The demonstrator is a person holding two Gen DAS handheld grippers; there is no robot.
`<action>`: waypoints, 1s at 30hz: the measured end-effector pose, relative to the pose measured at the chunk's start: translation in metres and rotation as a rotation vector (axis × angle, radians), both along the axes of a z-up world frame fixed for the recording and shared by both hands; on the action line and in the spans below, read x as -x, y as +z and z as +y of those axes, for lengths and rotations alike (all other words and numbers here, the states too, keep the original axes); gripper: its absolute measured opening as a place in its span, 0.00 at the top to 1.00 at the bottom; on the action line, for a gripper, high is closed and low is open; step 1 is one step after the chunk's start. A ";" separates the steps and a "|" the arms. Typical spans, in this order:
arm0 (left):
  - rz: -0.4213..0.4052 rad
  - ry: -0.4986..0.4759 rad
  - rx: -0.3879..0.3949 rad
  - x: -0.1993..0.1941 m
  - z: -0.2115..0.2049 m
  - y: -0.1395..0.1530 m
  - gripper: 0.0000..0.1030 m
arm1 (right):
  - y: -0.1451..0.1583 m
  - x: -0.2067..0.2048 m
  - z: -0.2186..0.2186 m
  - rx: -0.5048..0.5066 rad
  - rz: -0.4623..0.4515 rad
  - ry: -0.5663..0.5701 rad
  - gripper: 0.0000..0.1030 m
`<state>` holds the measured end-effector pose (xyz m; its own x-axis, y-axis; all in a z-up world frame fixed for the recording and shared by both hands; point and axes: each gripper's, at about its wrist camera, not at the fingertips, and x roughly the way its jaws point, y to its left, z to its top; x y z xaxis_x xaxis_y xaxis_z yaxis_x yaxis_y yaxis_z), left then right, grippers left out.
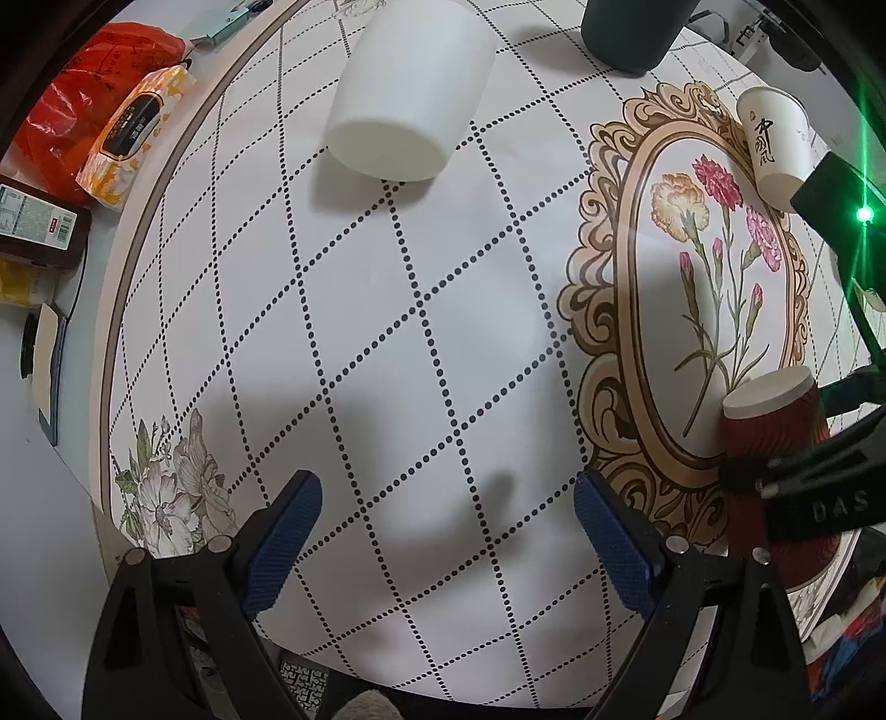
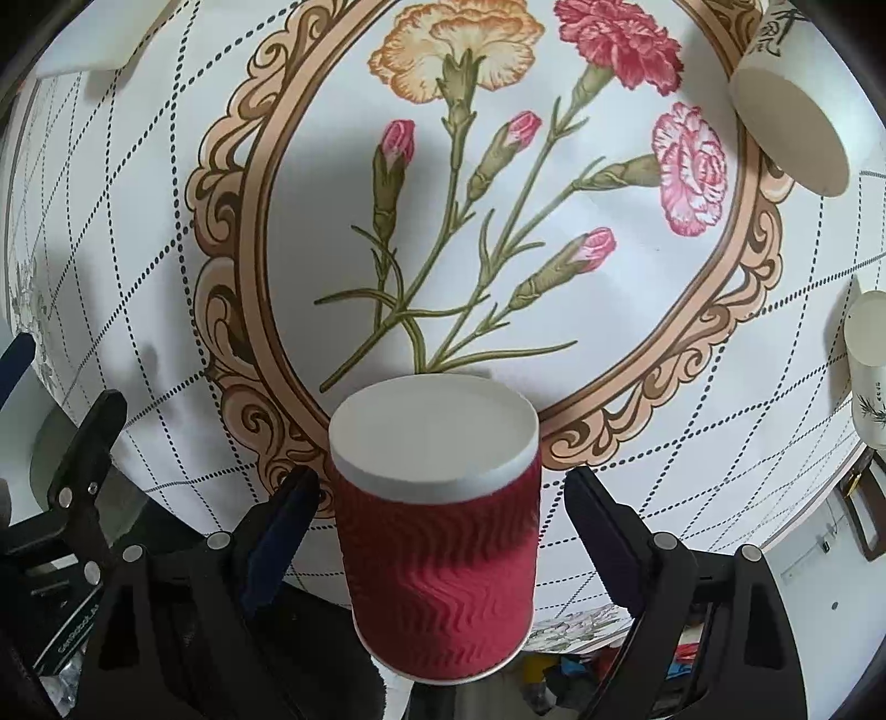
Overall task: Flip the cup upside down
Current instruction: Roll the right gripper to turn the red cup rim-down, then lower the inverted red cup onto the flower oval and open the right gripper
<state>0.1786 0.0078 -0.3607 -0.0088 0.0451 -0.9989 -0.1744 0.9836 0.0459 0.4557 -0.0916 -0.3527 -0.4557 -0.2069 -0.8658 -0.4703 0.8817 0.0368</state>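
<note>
A red ribbed paper cup (image 2: 437,559) stands upside down on the flowered tablecloth, its white base up, between the fingers of my right gripper (image 2: 443,515). The jaws are open and stand apart from the cup's sides. The cup also shows in the left wrist view (image 1: 775,437) at the right edge, partly hidden by the right gripper's black body. My left gripper (image 1: 446,515) is open and empty above the dotted grid of the cloth.
A large white cup (image 1: 410,94) and a white paper cup with black characters (image 1: 775,147) stand upside down farther back. A dark cup (image 1: 637,33) is at the far edge. A red bag (image 1: 83,111), a tissue pack (image 1: 138,127) and a box (image 1: 39,221) lie left of the cloth. Another pale cup (image 2: 866,371) stands at the right.
</note>
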 end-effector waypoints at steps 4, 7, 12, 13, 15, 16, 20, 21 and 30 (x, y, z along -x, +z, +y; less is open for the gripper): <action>0.001 -0.003 0.000 0.007 0.002 -0.001 0.09 | 0.001 -0.004 -0.010 -0.013 -0.024 -0.021 0.29; 0.001 -0.010 0.000 0.011 0.003 -0.001 0.09 | 0.007 -0.002 -0.013 -0.019 -0.060 -0.022 0.30; -0.004 -0.021 -0.004 0.008 0.000 0.002 0.09 | 0.026 -0.009 -0.030 -0.064 -0.118 -0.071 0.30; -0.005 -0.025 -0.005 0.008 0.000 0.003 0.09 | 0.032 -0.010 -0.035 -0.081 -0.137 -0.087 0.30; -0.006 -0.030 -0.007 0.005 -0.004 0.007 0.09 | 0.043 -0.012 -0.042 -0.107 -0.179 -0.109 0.30; -0.008 -0.035 -0.009 0.006 -0.005 0.008 0.09 | 0.050 -0.013 -0.046 -0.117 -0.203 -0.116 0.30; -0.009 -0.048 -0.015 0.001 -0.011 0.009 0.09 | 0.078 -0.018 -0.062 -0.174 -0.326 -0.159 0.30; -0.009 -0.051 -0.016 0.001 -0.013 0.008 0.09 | 0.084 -0.016 -0.064 -0.186 -0.353 -0.172 0.30; 0.010 -0.054 -0.009 -0.008 -0.021 0.005 0.09 | 0.133 -0.028 -0.101 -0.316 -0.777 -0.303 0.30</action>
<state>0.1864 -0.0135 -0.3557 -0.0158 0.0550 -0.9984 -0.1208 0.9911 0.0565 0.4833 -0.1929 -0.2193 0.2877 0.1275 -0.9492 -0.2114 0.9751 0.0669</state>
